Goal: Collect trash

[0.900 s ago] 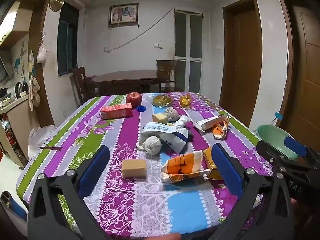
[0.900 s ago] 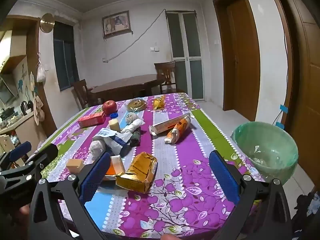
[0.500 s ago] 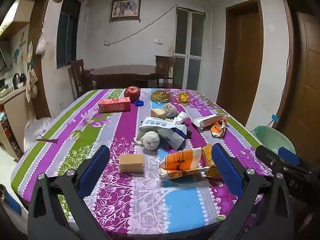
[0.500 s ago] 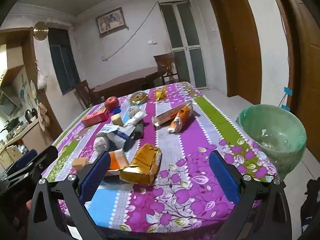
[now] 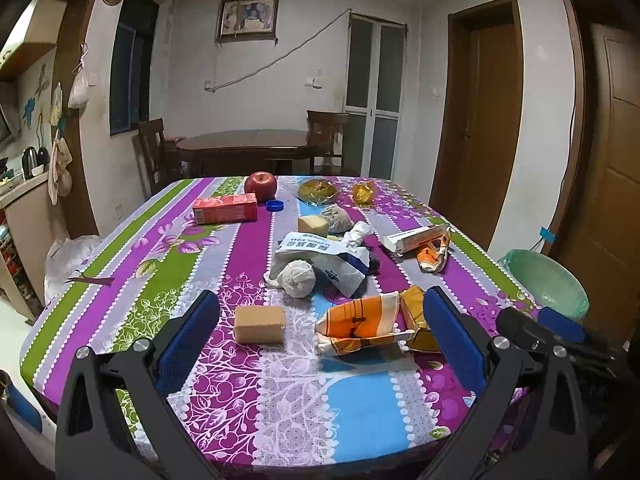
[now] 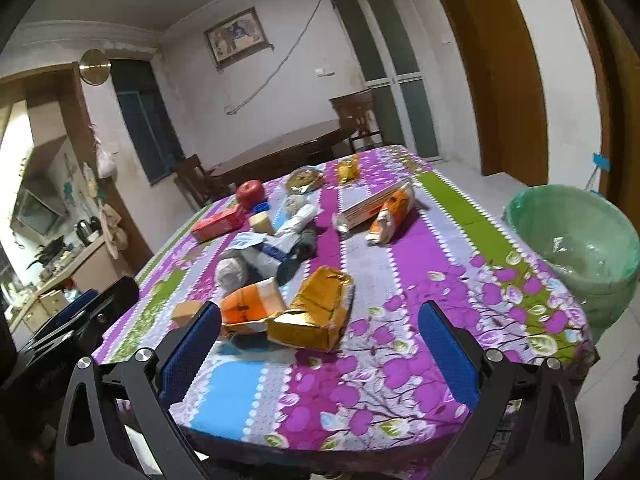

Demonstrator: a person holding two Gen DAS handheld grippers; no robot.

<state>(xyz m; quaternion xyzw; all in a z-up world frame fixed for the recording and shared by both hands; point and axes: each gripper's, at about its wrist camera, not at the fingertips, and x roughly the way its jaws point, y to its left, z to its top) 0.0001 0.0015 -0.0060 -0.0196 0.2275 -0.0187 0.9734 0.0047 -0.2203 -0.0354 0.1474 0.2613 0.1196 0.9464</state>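
Note:
Trash lies scattered on a table with a purple floral cloth: an orange wrapper, a gold foil packet, a white bag, a crumpled paper ball and a long box with an orange pouch. A bin lined with a green bag stands off the table's right side. My left gripper is open and empty above the near edge. My right gripper is open and empty, with the gold packet just ahead of it.
A tan block, a red carton, an apple, a blue cap and a foil plate also sit on the table. A dark wooden table and chairs stand behind. Doors are on the right.
Both grippers have risen and drawn back slightly from the table. The right view has tilted, so the table and bin sit lower and slanted. Nothing was taken hold of.

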